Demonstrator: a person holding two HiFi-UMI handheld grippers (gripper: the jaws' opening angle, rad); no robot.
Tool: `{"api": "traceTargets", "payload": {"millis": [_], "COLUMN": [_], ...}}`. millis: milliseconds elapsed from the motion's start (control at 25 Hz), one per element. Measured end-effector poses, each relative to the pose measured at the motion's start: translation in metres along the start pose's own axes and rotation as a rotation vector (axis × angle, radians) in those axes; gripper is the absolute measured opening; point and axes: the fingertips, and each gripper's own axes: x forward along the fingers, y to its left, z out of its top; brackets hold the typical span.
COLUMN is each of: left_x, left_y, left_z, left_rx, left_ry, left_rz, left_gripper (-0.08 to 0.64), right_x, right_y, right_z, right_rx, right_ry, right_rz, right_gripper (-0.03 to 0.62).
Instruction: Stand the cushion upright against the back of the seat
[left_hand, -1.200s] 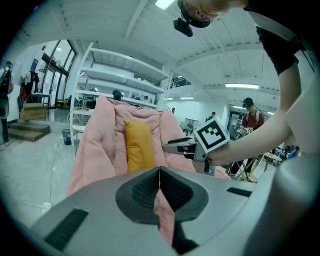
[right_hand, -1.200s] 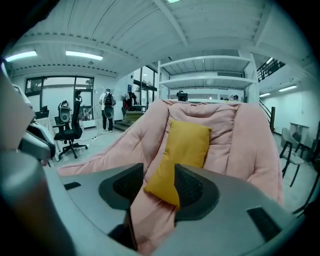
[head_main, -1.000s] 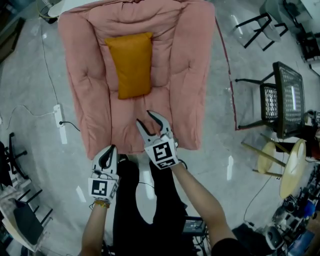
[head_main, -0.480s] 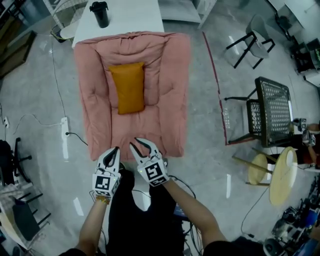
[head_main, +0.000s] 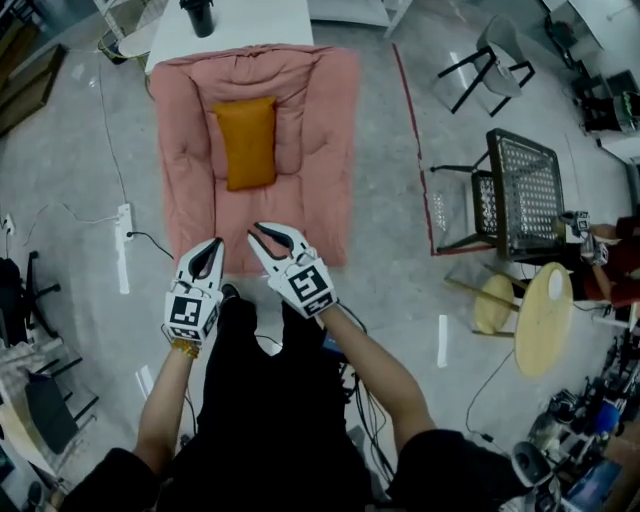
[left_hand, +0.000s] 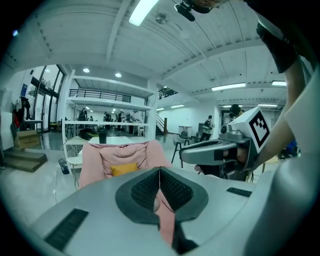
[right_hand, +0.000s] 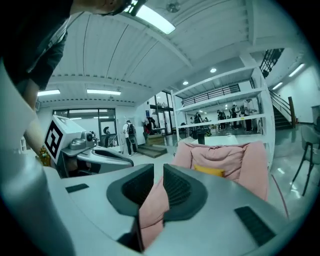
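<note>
An orange cushion (head_main: 246, 140) stands against the back of the pink padded seat (head_main: 320, 120); it also shows in the left gripper view (left_hand: 124, 169) and the right gripper view (right_hand: 209, 171). Both grippers hover side by side in front of the seat's near edge, well short of the cushion. My left gripper (head_main: 208, 250) is shut and empty, its tips meeting (left_hand: 159, 172). My right gripper (head_main: 268, 240) is closing, a narrow gap still between its pads (right_hand: 158, 172), with nothing in it; only the seat shows behind.
A white table (head_main: 260, 20) with a black bottle (head_main: 198, 15) stands behind the seat. A power strip (head_main: 122, 225) and cable lie on the floor to the left. A black mesh chair (head_main: 520, 195) and a round wooden stool (head_main: 545, 320) are on the right.
Both grippers have risen away from the seat's front edge, and the seat now looks smaller and farther. The right jaws have narrowed from wide apart. The cushion has not moved.
</note>
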Motion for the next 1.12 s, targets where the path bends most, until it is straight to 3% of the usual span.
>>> {"api": "traceTargets", "payload": {"millis": [240, 680, 880, 1120], "left_x": [-0.008, -0.016, -0.02, -0.027], "left_y": [-0.003, -0.008, -0.004, 0.011], "left_z": [0.024, 0.077, 0.114, 0.151], "left_rx": [0.026, 0.067, 0.081, 0.093], "left_ry": [-0.054, -0.1, -0.174, -0.22], "left_rz": [-0.017, -0.068, -0.07, -0.045], "left_gripper": [0.014, 0.014, 0.014, 0.014], "right_x": [-0.017, -0.038, -0.042, -0.04], "right_y": [-0.006, -0.009, -0.015, -0.008], "right_z": [0.03, 0.084, 0.114, 0.15], "right_rx": [-0.022, -0.071, -0.086, -0.184], "right_ry": [-0.007, -0.072, -0.124, -0.185], "right_rz": [0.018, -0.082, -0.139, -0.208], "right_gripper": [0.064, 0.064, 0.064, 0.064]}}
